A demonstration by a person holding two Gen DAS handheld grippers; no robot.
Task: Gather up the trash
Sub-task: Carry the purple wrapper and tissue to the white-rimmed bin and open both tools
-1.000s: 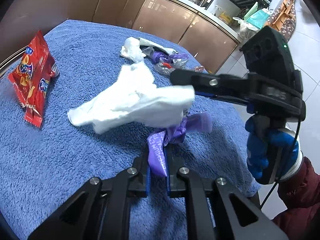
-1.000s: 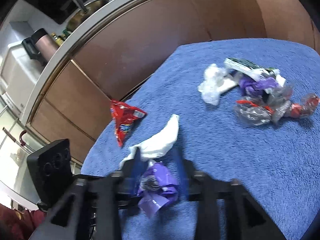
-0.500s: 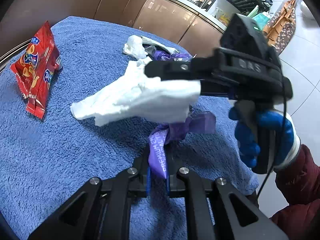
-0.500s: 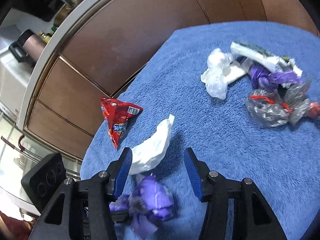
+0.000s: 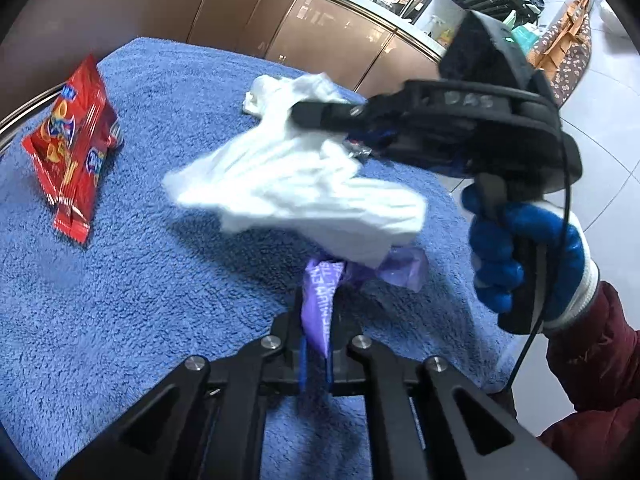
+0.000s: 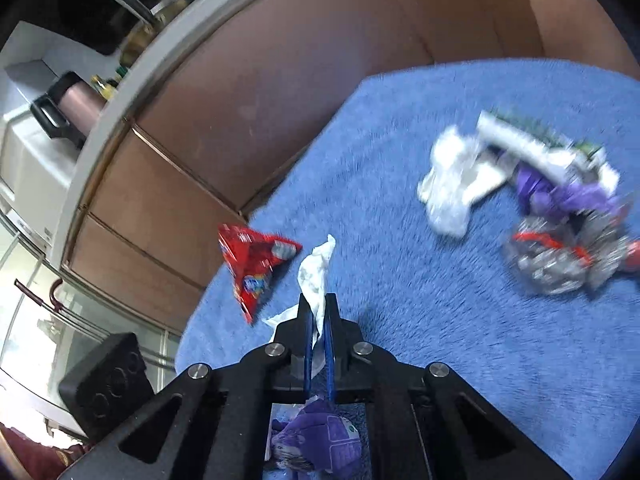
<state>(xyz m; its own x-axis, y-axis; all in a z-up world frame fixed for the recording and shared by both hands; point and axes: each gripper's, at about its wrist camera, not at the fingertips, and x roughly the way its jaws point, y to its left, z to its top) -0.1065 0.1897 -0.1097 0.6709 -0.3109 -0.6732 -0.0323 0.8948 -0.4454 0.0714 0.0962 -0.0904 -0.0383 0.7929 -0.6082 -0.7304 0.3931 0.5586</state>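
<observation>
Black tool (image 5: 316, 344) with blue pads and silver screws; blue-and-white glove (image 5: 528, 256), maroon sleeve (image 5: 592, 364), black cable (image 5: 556, 264).

A crumpled white tissue (image 5: 304, 184) hangs lifted above a purple wrapper (image 5: 320, 304); a red snack packet (image 5: 72, 148) lies flat apart, and a heap of mixed wrappers (image 6: 560, 208) rests farther off.

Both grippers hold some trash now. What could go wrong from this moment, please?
1. The right gripper pinches only one end of the white tissue; the loose rest could tear or slip out.
2. The left gripper grips just a strip of the purple wrapper, under the tissue, so they may snag.
3. The red snack bag lies near the blue towel's edge.
</observation>
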